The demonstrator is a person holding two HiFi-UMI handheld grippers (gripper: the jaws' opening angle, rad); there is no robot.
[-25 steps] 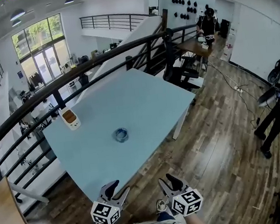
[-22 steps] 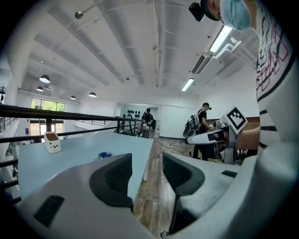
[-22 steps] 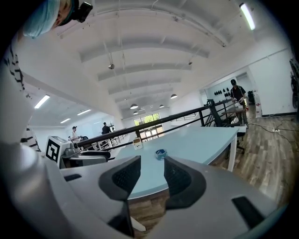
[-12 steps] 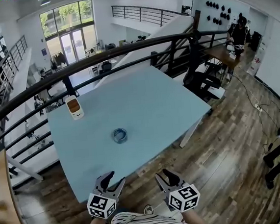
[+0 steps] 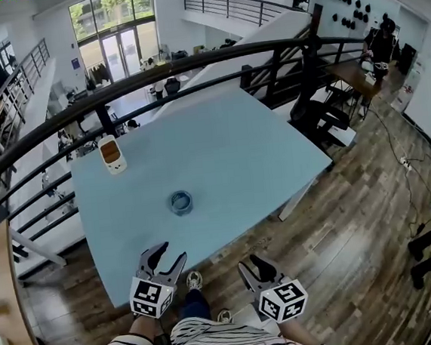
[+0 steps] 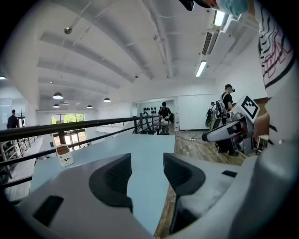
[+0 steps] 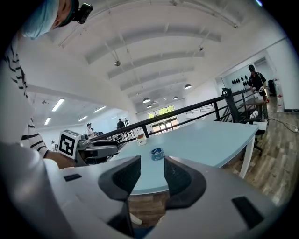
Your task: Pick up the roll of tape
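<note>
The roll of tape (image 5: 180, 202), a small blue ring, lies flat on the light blue table (image 5: 229, 151), a little towards its near side. Both grippers hang at the table's near edge, well short of the roll. My left gripper (image 5: 166, 254) has its tips just over that edge; its jaws are opening with nothing between them, and only bare tabletop shows in the gap (image 6: 147, 163). My right gripper (image 5: 252, 264) is off the edge, over the wooden floor, open and empty. In the right gripper view the tape (image 7: 157, 153) sits just above the gap between the jaws (image 7: 152, 170).
A white device with an orange face (image 5: 111, 154) stands at the table's far left corner. A black railing (image 5: 190, 64) runs behind the table. Wooden floor (image 5: 356, 215) lies to the right, with a desk and chairs (image 5: 331, 111) beyond.
Both grippers have come closer to the table's near edge, and the left one's tips now reach over it. The head view has swung, so the table sits more squarely ahead.
</note>
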